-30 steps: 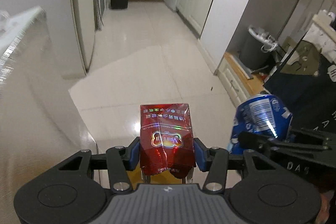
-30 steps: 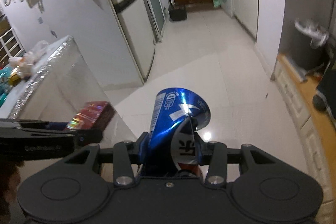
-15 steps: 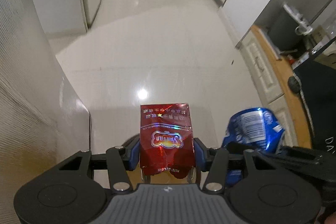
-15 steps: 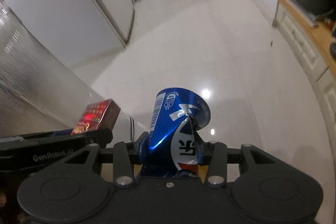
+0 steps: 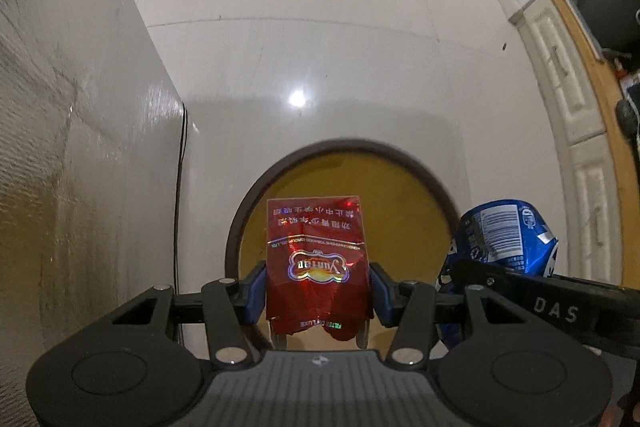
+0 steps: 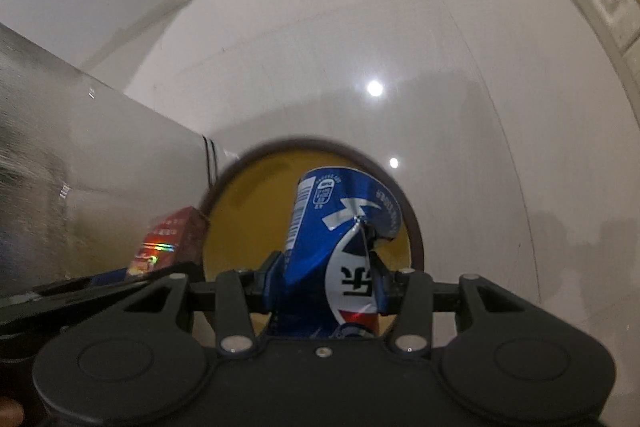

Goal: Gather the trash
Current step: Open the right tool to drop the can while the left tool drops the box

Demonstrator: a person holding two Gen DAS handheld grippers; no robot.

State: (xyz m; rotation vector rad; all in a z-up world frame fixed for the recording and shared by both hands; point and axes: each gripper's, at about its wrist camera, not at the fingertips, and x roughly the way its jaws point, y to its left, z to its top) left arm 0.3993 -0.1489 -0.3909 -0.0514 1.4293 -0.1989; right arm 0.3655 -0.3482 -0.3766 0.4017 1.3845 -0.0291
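Observation:
My left gripper (image 5: pixel 317 291) is shut on a crumpled red cigarette pack (image 5: pixel 316 259), pointing steeply down over a round bin (image 5: pixel 404 203) with a dark rim and yellow inside. To its right the crushed blue soda can (image 5: pixel 504 235) shows in the other gripper. In the right wrist view my right gripper (image 6: pixel 326 291) is shut on that blue can (image 6: pixel 332 227), also above the bin (image 6: pixel 248 215). The red pack (image 6: pixel 168 239) appears at the left there, beside the bin's rim.
The bin stands on a glossy white tile floor (image 5: pixel 320 47). A tall silvery panel (image 5: pixel 72 147) rises close on the left with a thin black cable (image 5: pixel 180 167) along its edge. White cabinet doors and a wooden top (image 5: pixel 576 75) run along the right.
Both grippers have dropped and tipped downward, still holding the pack and the can. The hallway has left view and the yellow bin has come in beneath them.

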